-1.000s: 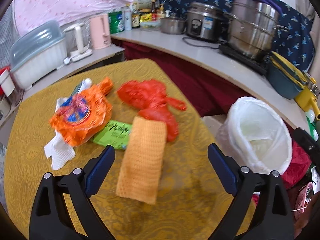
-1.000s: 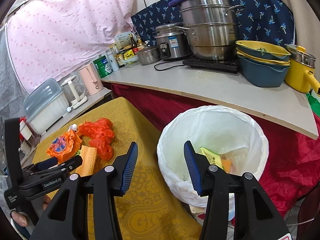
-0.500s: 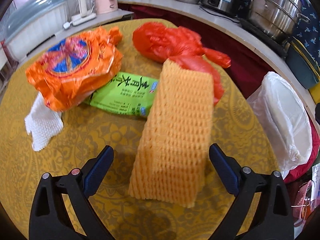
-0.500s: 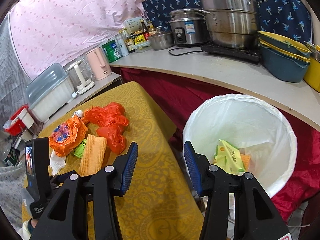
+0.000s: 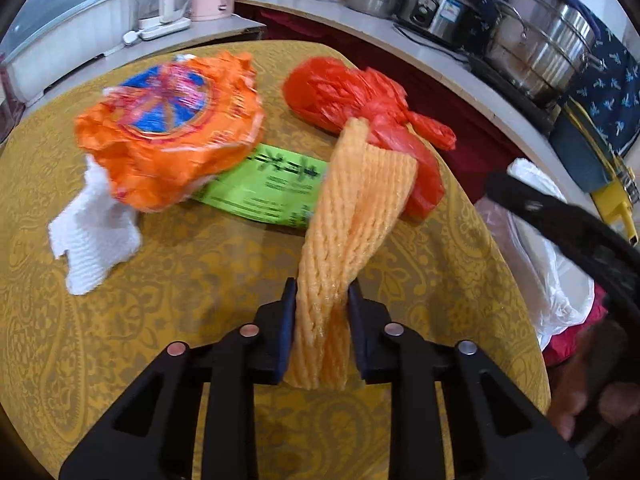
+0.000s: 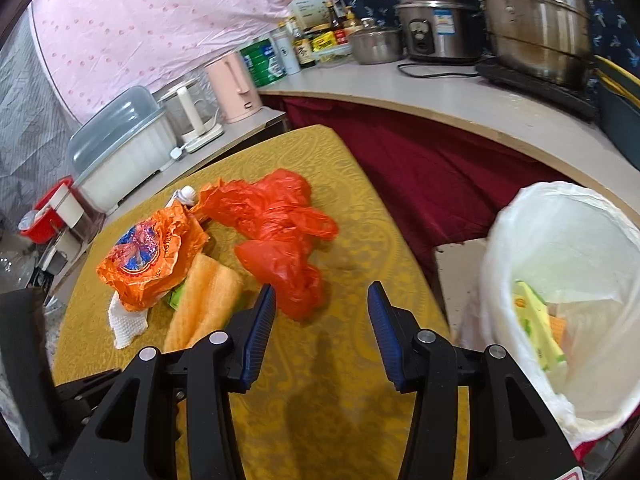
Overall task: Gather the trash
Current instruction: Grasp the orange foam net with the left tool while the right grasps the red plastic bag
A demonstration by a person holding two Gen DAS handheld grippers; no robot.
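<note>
Two blue-padded jaws of the left gripper (image 5: 322, 332) now pinch the near end of the orange foam net (image 5: 352, 216), which half a second ago lay flat between them while they stood spread. Its long axis runs away toward the red plastic bag (image 5: 360, 108); the lined bin (image 6: 568, 292) lies to the right. The right gripper (image 6: 322, 332), jaws spread and empty, hovers over the yellow table (image 6: 332, 392) near that bag.

Pink dotted curtain (image 6: 160, 20), grey counter (image 6: 460, 96), yellow table (image 6: 328, 380)
</note>
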